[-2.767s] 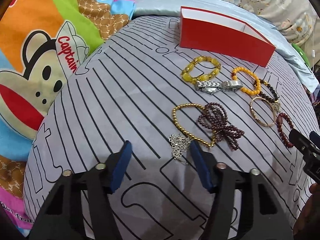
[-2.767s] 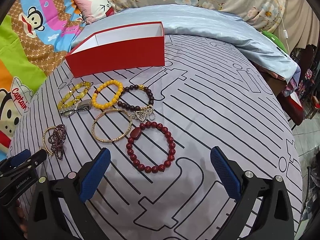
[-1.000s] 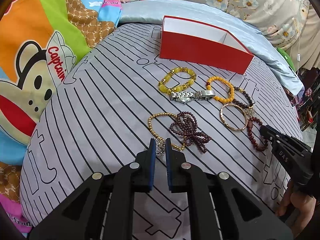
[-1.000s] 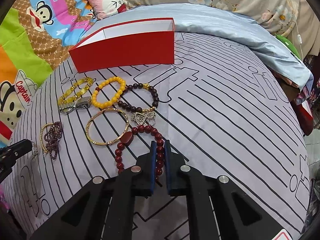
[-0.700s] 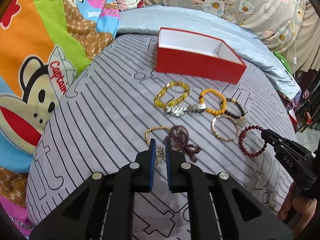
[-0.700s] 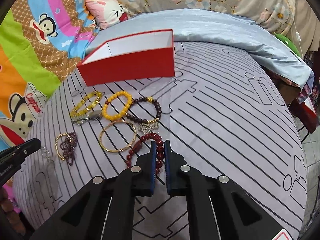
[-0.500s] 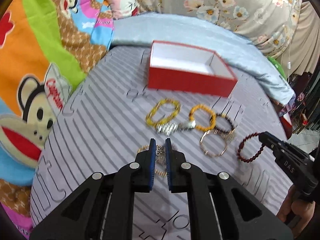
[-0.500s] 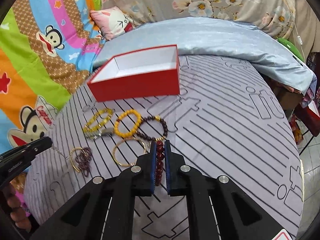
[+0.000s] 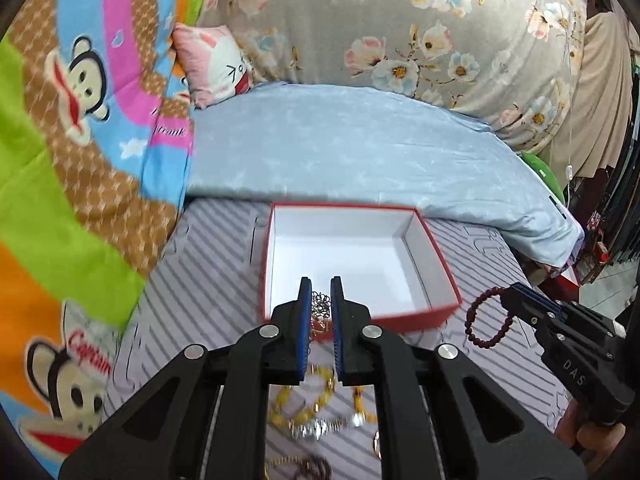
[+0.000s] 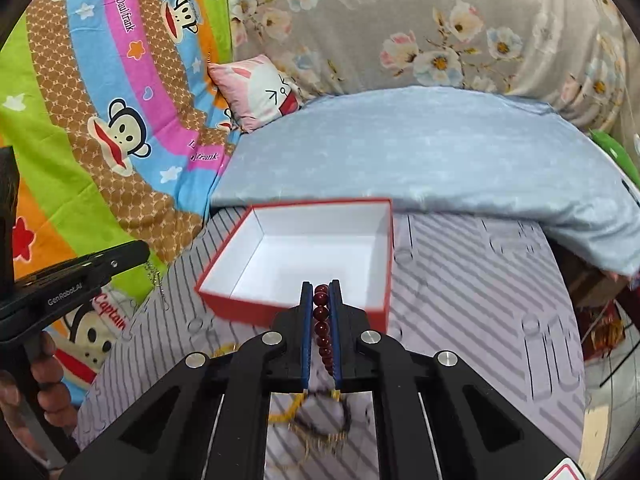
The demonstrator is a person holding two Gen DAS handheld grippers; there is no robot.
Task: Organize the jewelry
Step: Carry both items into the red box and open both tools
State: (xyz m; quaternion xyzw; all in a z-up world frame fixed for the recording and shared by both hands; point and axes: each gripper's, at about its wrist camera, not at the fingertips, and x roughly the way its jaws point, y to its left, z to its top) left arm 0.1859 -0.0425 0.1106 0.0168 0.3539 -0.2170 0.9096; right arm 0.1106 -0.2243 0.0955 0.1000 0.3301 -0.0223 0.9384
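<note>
In the left wrist view my left gripper [image 9: 321,284] is shut on a small silver filigree piece [image 9: 321,307] with a chain, held over the near edge of the open red box [image 9: 400,320]. The box has a white inside with nothing in it. My right gripper [image 10: 321,286] is shut on a dark red bead bracelet [image 10: 321,316], also above the box's near wall [image 10: 248,314]. From the left wrist view, that bracelet [image 9: 469,320] hangs as a loop from the right gripper [image 9: 508,294]. The left gripper [image 10: 142,254] shows at left with its chain [image 10: 154,280] dangling.
Several other pieces, yellow bead bracelets [image 9: 304,400] and a silver watch [image 9: 320,428], lie blurred on the grey striped sheet [image 9: 208,280] under the grippers. A light blue blanket [image 9: 360,152] lies behind the box. A cartoon monkey blanket [image 9: 80,160] and a pink pillow [image 9: 212,64] are at left.
Both grippers shut on their pieces, lifted them off the sheet and carried them up and forward to the red box. The other jewelry dropped to the bottom of both views.
</note>
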